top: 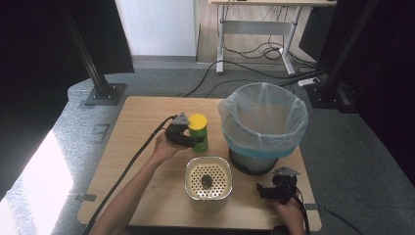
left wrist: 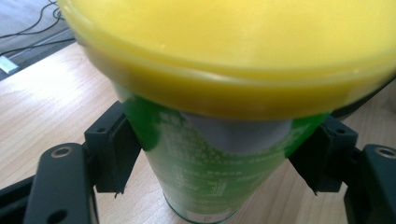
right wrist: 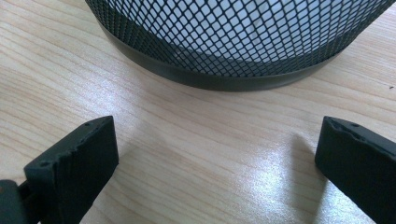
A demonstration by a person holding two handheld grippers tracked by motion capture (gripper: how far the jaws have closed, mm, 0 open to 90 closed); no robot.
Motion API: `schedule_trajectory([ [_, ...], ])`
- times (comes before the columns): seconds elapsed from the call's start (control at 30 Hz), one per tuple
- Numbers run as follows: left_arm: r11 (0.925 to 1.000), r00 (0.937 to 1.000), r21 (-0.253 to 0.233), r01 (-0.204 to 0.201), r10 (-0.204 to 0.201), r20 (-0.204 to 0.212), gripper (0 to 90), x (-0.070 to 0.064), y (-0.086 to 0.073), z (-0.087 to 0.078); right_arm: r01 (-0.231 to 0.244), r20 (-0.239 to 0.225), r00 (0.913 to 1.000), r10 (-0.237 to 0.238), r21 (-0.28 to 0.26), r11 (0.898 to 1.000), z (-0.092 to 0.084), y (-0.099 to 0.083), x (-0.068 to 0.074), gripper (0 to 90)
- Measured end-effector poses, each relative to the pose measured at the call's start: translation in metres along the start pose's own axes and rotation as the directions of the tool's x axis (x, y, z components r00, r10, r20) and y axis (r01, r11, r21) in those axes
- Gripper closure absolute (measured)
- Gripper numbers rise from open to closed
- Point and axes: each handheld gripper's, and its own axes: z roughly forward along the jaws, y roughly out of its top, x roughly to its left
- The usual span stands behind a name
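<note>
I found bare worktop [top: 142,122] left of the can [top: 198,132]; the lined bin [top: 263,125] and strainer tub [top: 208,178] blocked the right.

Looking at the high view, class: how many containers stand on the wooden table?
3: a green can with a yellow lid clamped in the left gripper; a cream perforated container front centre; a lined mesh bin at the right. None looks hidden.

Wooden table [top: 142,122] sits on grey carpet. Mesh bin [top: 254,161] at right rear, pale bag [top: 264,117] draped over rim. White perforated container [top: 208,181] front centre, dark lump [top: 206,180] inside. Beyond table: desk frame [top: 259,29], cables [top: 254,51] across floor. Black stand foot [top: 103,93] off far left corner.
</note>
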Motion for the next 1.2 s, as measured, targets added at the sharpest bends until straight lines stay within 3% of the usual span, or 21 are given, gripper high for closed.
schedule_trajectory([
  [0.17, 0.9998, 0.9998, -0.009, -0.016, 0.016, -0.013, 24.2, -0.003, 0.015, -0.012, 0.000, 0.000, 1.0000, 0.000, 0.000, 1.000, 0.000, 0.000, 0.000, 0.0],
  [0.3, 0.9988, 0.9998, -0.046, 0.016, -0.016, -0.010, 24.2, 0.001, 0.029, -0.026, 0.000, 0.000, 1.0000, 0.000, 0.000, 1.000, 0.000, 0.000, 0.000, 0.0],
  [0.63, 0.9984, 0.9995, -0.050, 0.026, -0.027, -0.018, 24.2, 0.011, 0.055, -0.052, 0.000, 0.000, 1.0000, 0.000, 0.000, 1.000, 0.000, 0.000, 0.000, 0.0],
  [0.97, 0.9997, 0.9997, -0.023, -0.006, 0.005, -0.024, 24.2, 0.009, 0.074, -0.066, -0.001, 0.000, 1.0000, 0.001, 0.000, 1.000, 0.000, 0.000, 0.000, 0.0],
  [1.2, 0.9990, 0.9992, -0.024, -0.039, 0.038, -0.009, 24.2, 0.004, 0.098, -0.079, -0.001, 0.000, 1.0000, 0.001, 0.000, 1.000, 0.000, 0.000, 0.000, 0.0],
])
